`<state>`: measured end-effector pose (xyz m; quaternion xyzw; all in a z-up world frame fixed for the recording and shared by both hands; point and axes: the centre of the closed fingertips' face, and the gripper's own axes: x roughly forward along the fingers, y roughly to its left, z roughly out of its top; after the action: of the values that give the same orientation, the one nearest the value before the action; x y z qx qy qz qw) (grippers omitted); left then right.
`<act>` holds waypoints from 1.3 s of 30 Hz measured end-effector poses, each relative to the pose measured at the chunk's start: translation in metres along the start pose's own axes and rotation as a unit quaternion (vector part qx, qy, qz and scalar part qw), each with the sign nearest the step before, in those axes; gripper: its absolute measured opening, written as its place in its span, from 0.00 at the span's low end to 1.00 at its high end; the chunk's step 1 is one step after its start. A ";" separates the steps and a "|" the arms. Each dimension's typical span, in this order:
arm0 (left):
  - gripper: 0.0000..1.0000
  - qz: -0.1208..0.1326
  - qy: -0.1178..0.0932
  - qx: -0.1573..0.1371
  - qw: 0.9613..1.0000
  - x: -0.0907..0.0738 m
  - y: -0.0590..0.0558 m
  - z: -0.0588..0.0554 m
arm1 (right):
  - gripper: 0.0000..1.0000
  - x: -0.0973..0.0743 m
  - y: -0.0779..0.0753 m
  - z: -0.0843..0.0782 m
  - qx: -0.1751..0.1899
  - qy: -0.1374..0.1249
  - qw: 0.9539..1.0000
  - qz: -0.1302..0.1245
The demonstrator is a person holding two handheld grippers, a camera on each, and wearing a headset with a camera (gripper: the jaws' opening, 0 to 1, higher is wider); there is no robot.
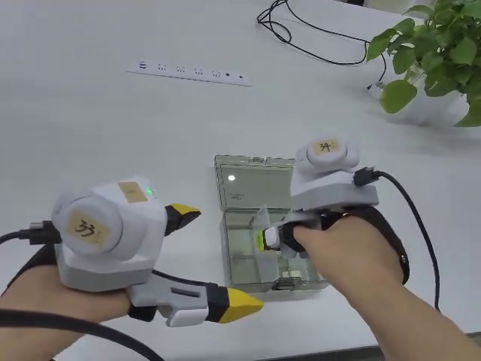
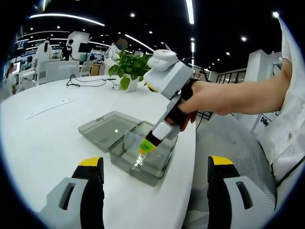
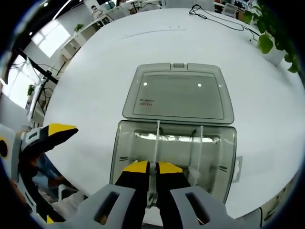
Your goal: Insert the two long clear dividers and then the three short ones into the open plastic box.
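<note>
The right gripper [image 3: 152,168] has its jaws pressed together on a clear divider [image 3: 156,138] that stands upright inside the box [image 3: 116,152]. The right gripper view looks straight into the box and shows two upright dividers: the pinched one and a second divider [image 3: 198,143] beside it, not touching. In the head view, a hand [image 1: 353,252] covers much of the box. That view shows the left gripper [image 1: 214,259] left of the box, jaws spread, holding nothing. The lid [image 3: 178,93] lies open behind the box. Farther behind the box are one power strip [image 1: 189,73] and one plant [image 1: 436,45].
</note>
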<state>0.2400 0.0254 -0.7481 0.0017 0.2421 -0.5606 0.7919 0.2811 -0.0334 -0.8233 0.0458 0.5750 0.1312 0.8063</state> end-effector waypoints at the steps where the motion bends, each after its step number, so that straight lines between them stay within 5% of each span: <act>1: 0.92 0.000 0.000 0.000 1.000 0.000 0.000 0.000 | 0.06 0.001 0.000 0.000 -0.001 0.000 1.000 0.000; 20: 0.91 0.004 -0.004 -0.005 1.000 -0.004 0.001 -0.001 | 0.07 0.010 -0.002 -0.003 -0.022 0.004 1.000 -0.005; 39: 0.92 0.027 0.001 -0.002 1.000 -0.011 -0.001 0.005 | 0.13 0.003 0.006 0.002 -0.045 -0.016 0.998 0.043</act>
<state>0.2378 0.0336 -0.7394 0.0070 0.2439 -0.5389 0.8063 0.2830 -0.0267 -0.8236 0.0358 0.5528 0.1906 0.8104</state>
